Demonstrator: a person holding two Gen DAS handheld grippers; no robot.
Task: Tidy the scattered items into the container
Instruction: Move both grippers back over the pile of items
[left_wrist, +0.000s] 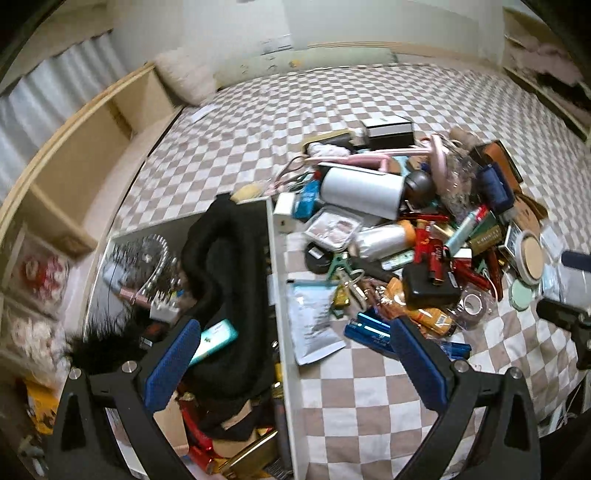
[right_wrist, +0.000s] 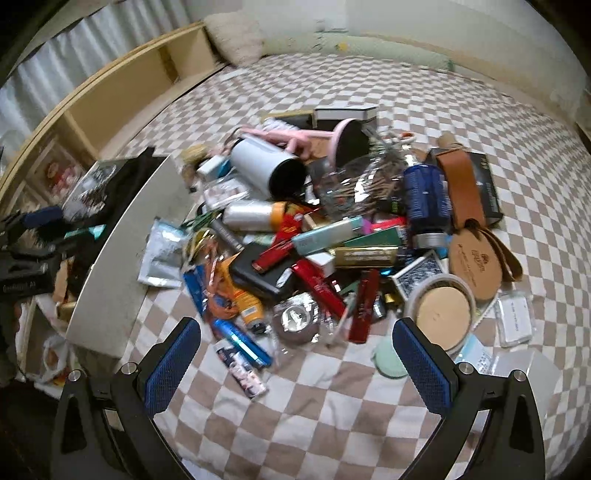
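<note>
A heap of scattered items (left_wrist: 413, 236) lies on a checkered bedspread; it also shows in the right wrist view (right_wrist: 332, 229). A white container (left_wrist: 284, 332) stands left of it, holding a black cloth (left_wrist: 225, 280), a teal tube (left_wrist: 216, 338) and other things. Its white wall shows in the right wrist view (right_wrist: 129, 258). My left gripper (left_wrist: 291, 358) is open and empty, over the container's right wall. My right gripper (right_wrist: 295, 354) is open and empty, just in front of the heap, near a roll of brown tape (right_wrist: 295, 321).
A white tumbler (right_wrist: 266, 166), a blue bottle (right_wrist: 424, 195), a black case (right_wrist: 258, 277) and a round white lid (right_wrist: 443, 314) lie in the heap. A wooden shelf unit (right_wrist: 122, 88) runs along the bed's left side. A pillow (right_wrist: 236, 33) lies at the head.
</note>
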